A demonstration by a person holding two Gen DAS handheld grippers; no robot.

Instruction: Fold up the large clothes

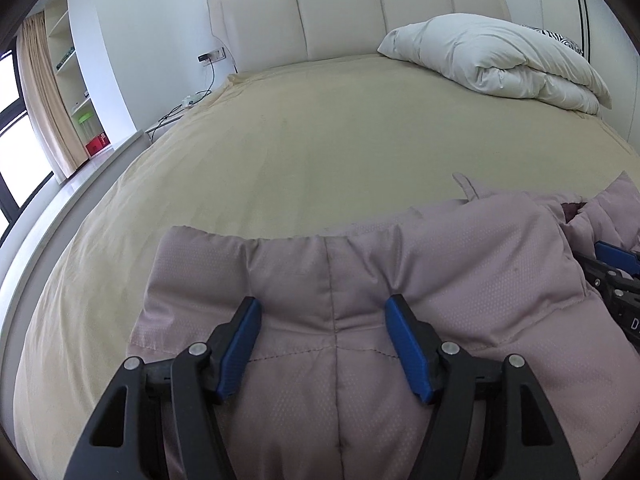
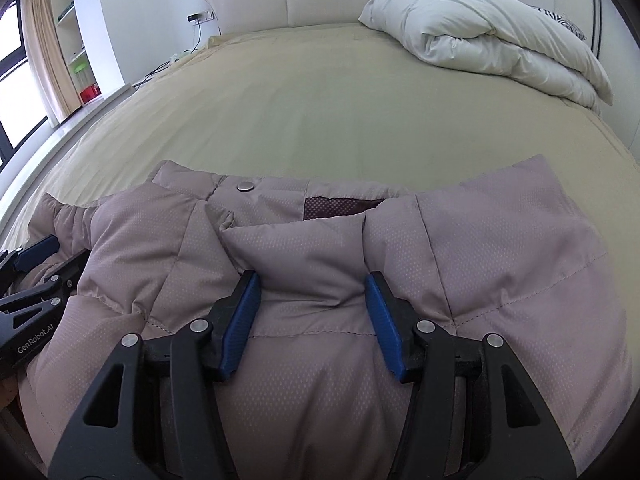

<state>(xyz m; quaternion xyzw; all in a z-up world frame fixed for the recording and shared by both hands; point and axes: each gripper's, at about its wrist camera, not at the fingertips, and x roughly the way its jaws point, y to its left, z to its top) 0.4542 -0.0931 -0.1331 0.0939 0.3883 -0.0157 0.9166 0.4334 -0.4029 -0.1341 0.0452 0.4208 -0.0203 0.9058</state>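
so the puffy mauve jacket (image 1: pixel 400 264) is bunched along the bottom of both frames, lying on the tan bedsheet (image 1: pixel 300 140). left gripper (image 1: pixel 322 322) has a fold of padding sitting between its blue pads (image 1: pixel 240 352), but can't tell if it's actually pinching or just resting there. right gripper (image 2: pixel 310 296) same deal, up near the collar with the silver snap (image 2: pixel 245 187). rolled white duvet (image 2: pixel 480 36) sits upper right by the headboard (image 1: pixel 360 12)

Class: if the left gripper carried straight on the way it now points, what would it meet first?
Most likely the pink padded jacket: the left gripper points down at it, and its fabric already bulges between the blue pads. The bed lies beyond. Depth is uncertain.
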